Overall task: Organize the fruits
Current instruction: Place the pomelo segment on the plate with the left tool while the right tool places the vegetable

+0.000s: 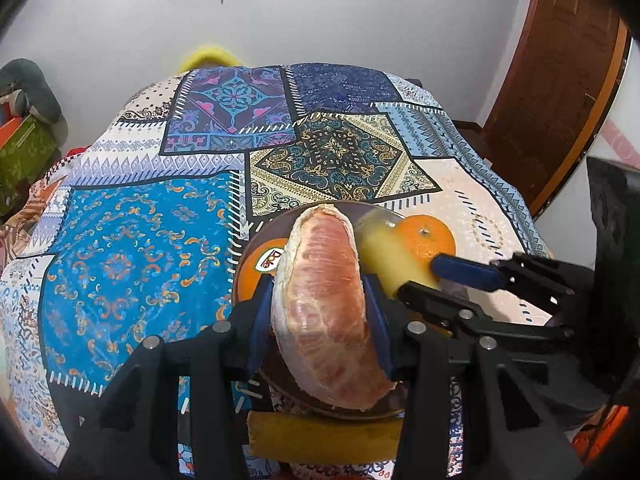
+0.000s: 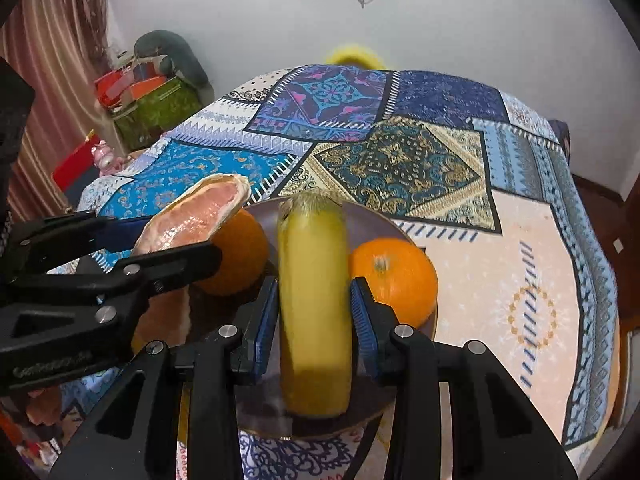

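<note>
We see the patchwork tablecloth (image 2: 460,168) spread ahead of both grippers, bearing everything else; the dark round plate (image 2: 384,216) lies directly beneath them, which we judge to be the collecting place for the fruit. The pomelo wedge (image 1: 328,308) sits between the pads of the left gripper (image 1: 320,320), jaws closed on its flanks, flesh side up and angled above the plate, probably so it can be laid down flat. The banana (image 2: 316,308) stands lengthwise between the fingers of the right gripper (image 2: 316,316); the right pad looks slightly clear of the peel, so we cannot tell whether the jaws grip or merely bracket it. One orange (image 2: 396,280) rests on the plate just right of the right gripper; a stickered orange (image 2: 236,256) lies left of it, beneath the wedge.
</note>
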A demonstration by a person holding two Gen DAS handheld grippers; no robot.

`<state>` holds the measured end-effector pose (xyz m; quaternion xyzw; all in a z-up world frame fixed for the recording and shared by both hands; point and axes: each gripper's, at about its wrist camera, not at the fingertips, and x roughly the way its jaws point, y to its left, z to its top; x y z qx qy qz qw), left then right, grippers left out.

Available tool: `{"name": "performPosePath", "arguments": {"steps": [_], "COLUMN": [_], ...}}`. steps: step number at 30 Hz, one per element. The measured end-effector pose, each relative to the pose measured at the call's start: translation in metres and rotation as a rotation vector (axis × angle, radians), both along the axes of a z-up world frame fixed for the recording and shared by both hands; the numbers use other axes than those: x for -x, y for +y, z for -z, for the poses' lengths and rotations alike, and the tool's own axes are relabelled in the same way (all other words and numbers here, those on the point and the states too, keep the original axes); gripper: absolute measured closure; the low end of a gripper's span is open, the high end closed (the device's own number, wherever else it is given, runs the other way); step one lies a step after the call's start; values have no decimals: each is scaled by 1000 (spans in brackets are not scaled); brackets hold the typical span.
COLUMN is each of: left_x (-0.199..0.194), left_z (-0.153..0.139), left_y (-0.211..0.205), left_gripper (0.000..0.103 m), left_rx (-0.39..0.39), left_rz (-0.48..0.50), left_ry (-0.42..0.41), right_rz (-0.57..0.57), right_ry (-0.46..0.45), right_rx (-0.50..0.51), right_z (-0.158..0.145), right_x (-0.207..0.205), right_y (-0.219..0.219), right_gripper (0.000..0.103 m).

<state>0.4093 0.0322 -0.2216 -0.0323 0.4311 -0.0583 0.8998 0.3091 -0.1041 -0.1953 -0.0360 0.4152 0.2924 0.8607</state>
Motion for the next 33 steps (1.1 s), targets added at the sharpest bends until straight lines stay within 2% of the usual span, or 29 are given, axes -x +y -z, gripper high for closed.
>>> {"name": "performPosePath", "arguments": {"steps": [3, 14, 20, 24, 27, 33], "left_x": [-3, -16, -29, -38, -39, -37], "left_z": [1, -6, 0, 9, 8, 3], "left_y": [-1, -16, -33, -35, -35, -28], "left_gripper": [59, 59, 59, 59, 59, 59], "left_rx": [-8, -4, -70, -73, -87, -61], "left_rz": [-1, 23, 49, 49, 31, 28], "left_ry": [0, -11, -13, 13, -5, -5], "right_rz": [19, 62, 72, 73, 77, 77], "right_ry": [44, 13, 10, 12, 13, 18], "right_rx": [-48, -48, -57, -68, -68, -79], "right_z": [2, -7, -9, -8, -7, -8], "right_x": [-3, 4, 5, 7, 7, 8], "right_y": [-12, -37, -46, -51, -53, -54], "right_gripper": [69, 68, 68, 68, 68, 68]}}
